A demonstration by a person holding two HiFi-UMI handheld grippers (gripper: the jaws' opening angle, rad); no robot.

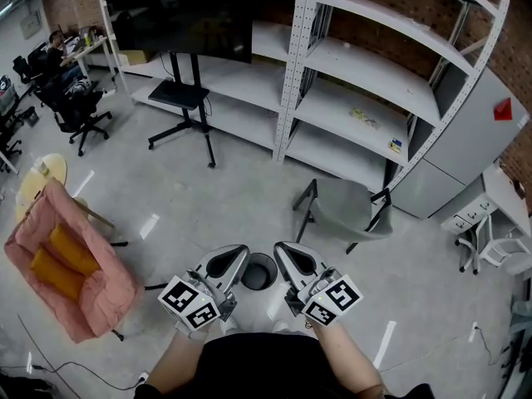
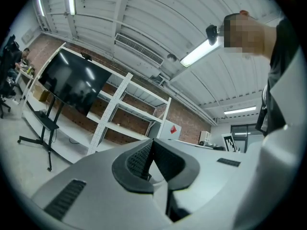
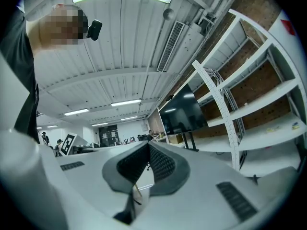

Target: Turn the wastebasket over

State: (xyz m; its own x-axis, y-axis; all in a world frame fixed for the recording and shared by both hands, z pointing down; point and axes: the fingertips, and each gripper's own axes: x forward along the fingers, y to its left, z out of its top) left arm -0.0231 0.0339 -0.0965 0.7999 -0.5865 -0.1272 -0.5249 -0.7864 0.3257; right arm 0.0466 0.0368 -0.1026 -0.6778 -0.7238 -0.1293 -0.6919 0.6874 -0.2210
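The wastebasket (image 1: 259,271) is a small dark round bin on the grey floor just ahead of the person, seen from above between the two grippers. My left gripper (image 1: 239,251) is held up in front of the body, above and left of the bin, jaws shut with nothing in them. My right gripper (image 1: 281,248) is beside it, above and right of the bin, also shut and empty. In the left gripper view the left gripper (image 2: 152,141) has its dark pads meeting and points towards the shelving. In the right gripper view the right gripper (image 3: 147,144) has its pads closed together too. Neither gripper touches the bin.
A grey chair (image 1: 346,207) stands just beyond the bin to the right. A pink armchair (image 1: 71,268) with orange cushions is at the left. White shelving (image 1: 366,81) and a black screen on a stand (image 1: 187,23) line the back. A white desk (image 1: 507,198) is at the right edge.
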